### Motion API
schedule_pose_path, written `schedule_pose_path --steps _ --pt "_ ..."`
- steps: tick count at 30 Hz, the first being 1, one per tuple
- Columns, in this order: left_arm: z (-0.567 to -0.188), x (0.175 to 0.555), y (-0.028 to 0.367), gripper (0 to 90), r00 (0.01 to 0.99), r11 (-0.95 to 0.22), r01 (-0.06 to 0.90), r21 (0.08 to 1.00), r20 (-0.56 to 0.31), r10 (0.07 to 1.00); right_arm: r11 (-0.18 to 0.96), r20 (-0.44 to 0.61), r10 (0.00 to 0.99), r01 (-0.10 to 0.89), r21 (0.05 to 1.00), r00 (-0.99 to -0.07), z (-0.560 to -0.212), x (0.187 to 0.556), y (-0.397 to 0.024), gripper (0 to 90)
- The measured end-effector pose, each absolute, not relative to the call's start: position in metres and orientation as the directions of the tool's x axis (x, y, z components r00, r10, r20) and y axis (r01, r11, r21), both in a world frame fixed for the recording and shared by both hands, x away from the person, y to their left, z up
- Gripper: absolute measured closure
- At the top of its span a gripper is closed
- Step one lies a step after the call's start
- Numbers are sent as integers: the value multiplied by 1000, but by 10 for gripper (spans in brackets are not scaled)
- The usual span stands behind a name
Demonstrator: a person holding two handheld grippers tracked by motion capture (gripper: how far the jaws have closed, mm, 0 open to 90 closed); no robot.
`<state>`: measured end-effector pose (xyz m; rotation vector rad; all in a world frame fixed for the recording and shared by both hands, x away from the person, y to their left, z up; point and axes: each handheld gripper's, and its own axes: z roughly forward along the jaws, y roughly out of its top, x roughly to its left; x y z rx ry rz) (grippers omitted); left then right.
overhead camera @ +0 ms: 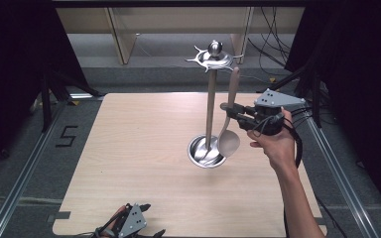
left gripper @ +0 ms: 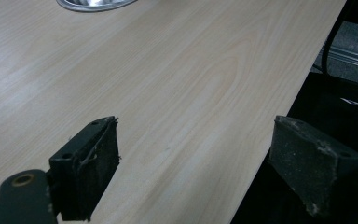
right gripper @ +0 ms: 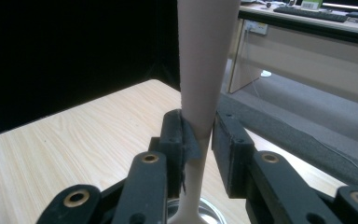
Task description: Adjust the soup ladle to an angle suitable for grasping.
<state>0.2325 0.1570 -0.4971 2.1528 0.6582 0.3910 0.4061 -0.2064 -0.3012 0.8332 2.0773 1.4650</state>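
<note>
The right tongs (overhead camera: pixel 226 110) clamp the spoon (overhead camera: pixel 229 126) by the stand (overhead camera: pixel 210 106), hanging unfinished; the left tongs (left gripper: pixel 193 161) gape empty at the surface's (overhead camera: pixel 139 148) near edge.

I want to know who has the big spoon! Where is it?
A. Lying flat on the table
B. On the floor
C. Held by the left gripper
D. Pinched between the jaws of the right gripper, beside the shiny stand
D: the right gripper has its jaws closed on the handle of the spoon, which hangs bowl-down beside the metal stand, while the left gripper is open over bare table.
</note>
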Motion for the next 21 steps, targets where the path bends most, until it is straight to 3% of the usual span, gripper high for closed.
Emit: schedule_pose_path --steps 21 --pt "-497 233 158 150 816 -533 307 789 70 574 281 -68 731 208 937 -679 -297 413 -196 769"
